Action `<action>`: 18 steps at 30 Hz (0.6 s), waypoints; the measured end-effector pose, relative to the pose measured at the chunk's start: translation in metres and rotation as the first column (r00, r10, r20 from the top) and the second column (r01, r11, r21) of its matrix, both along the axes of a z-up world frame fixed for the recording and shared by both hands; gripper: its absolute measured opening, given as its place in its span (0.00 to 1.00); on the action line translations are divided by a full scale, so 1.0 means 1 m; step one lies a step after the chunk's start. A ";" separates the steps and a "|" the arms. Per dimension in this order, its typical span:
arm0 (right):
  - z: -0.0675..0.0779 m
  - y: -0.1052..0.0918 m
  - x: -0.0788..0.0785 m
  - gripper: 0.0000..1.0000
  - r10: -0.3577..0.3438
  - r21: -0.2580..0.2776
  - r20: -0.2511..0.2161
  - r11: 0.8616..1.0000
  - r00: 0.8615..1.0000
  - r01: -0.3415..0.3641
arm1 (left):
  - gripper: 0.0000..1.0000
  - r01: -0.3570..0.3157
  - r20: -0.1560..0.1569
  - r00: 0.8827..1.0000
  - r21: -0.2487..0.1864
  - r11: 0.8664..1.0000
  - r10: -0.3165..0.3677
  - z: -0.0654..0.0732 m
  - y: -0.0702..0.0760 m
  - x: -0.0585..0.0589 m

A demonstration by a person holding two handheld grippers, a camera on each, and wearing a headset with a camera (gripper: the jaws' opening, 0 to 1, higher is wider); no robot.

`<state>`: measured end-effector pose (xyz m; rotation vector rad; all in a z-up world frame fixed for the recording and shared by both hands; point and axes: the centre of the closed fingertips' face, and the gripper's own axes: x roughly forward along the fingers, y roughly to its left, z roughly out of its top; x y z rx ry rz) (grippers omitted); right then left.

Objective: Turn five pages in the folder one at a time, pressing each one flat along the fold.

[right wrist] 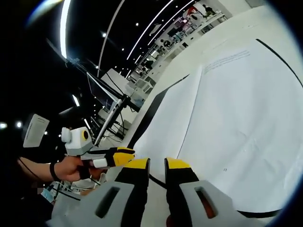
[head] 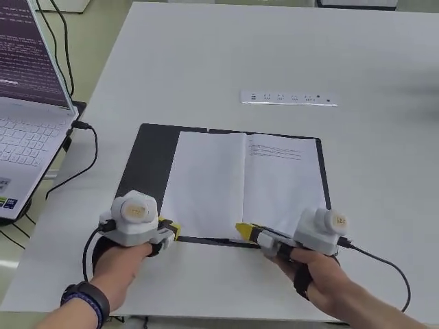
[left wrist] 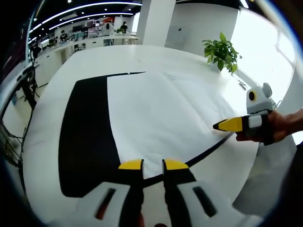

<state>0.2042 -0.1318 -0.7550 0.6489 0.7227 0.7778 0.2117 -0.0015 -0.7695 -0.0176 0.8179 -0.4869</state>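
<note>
Nearest the viewer, the left hand [head: 122, 259], with a dark wristband [head: 86, 299] at its wrist, and the right hand [head: 317, 273] each wrap a white plastic handle, palms down and low over the white tabletop [head: 206, 288]. The left hand-held gripper [head: 170, 229] points rightward. Its yellow tips sit at the near edge of the folder [head: 149, 168], where black cover meets paper. In the left gripper view its two jaws stand drawn together with only a narrow slit between them, holding nothing. The right hand-held gripper [head: 245, 231] points leftward, with its yellow tips at the near end of the fold [head: 244, 178]. Its jaws are likewise closed to a slit on nothing, and whether the tips touch the paper cannot be told. A black cable [head: 374, 259] trails from its handle. The folder lies open and flat close to the tabletop's near edge, a thin, matt black rectangular cover holding smooth white sheets. The left-hand page [head: 206, 178] is blank and leaves a broad band of black cover bare on its left. The right-hand page [head: 285, 185] carries a few lines of small print at its top, too small to read. Beyond the folder, well apart, lies a flat white power strip [head: 288, 98]. At the left edge of the head view stands an open laptop [head: 24, 116] with pale keys and a lit screen.
</note>
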 end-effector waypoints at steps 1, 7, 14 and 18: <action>0.002 -0.001 0.001 0.15 0.002 -0.001 0.003 1.000 1.000 -0.002 | 0.14 0.003 0.009 1.000 0.001 1.000 -0.003 0.003 -0.001 0.001; 0.007 -0.012 0.004 0.19 0.004 -0.030 0.037 1.000 0.999 -0.003 | 0.20 0.044 0.036 0.998 0.013 0.999 -0.044 0.014 -0.009 0.001; 0.016 -0.025 0.004 0.27 0.024 -0.081 0.091 0.997 0.996 -0.017 | 0.26 0.063 0.063 0.996 0.030 0.998 -0.065 0.027 -0.011 0.001; 0.022 -0.036 0.005 0.31 0.028 -0.104 0.113 0.994 0.993 -0.016 | 0.29 0.079 0.086 0.993 0.035 0.996 -0.081 0.038 -0.014 0.002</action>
